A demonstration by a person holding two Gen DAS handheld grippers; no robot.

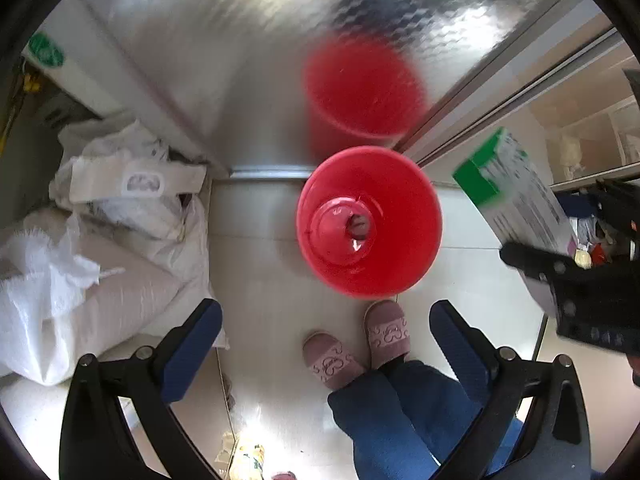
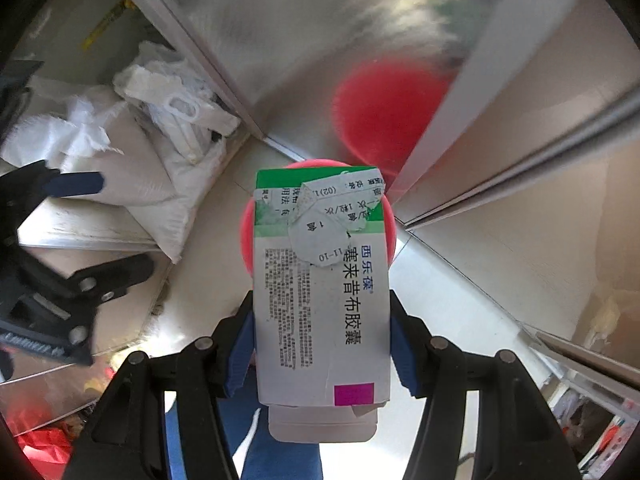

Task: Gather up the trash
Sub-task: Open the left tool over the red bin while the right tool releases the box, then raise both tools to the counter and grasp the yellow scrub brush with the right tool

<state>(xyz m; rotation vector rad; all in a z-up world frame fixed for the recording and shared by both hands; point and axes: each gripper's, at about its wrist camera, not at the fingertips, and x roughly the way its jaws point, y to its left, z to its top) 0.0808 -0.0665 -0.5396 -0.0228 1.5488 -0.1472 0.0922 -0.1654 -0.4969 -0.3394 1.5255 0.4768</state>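
A red plastic bin (image 1: 370, 220) stands on the white tiled floor against a shiny metal panel. My left gripper (image 1: 326, 320) is open and empty, held above the floor just short of the bin. My right gripper (image 2: 322, 320) is shut on a white and green medicine box (image 2: 320, 292), held above the red bin (image 2: 246, 228), which is mostly hidden behind the box. The box (image 1: 516, 196) and the right gripper (image 1: 560, 276) also show at the right of the left wrist view.
White sacks and crumpled plastic bags (image 1: 100, 240) are piled at the left. The person's pink slippers (image 1: 356, 340) and jeans stand right below the bin. The metal panel (image 1: 248, 80) reflects the bin. A door frame (image 1: 500, 92) runs at the right.
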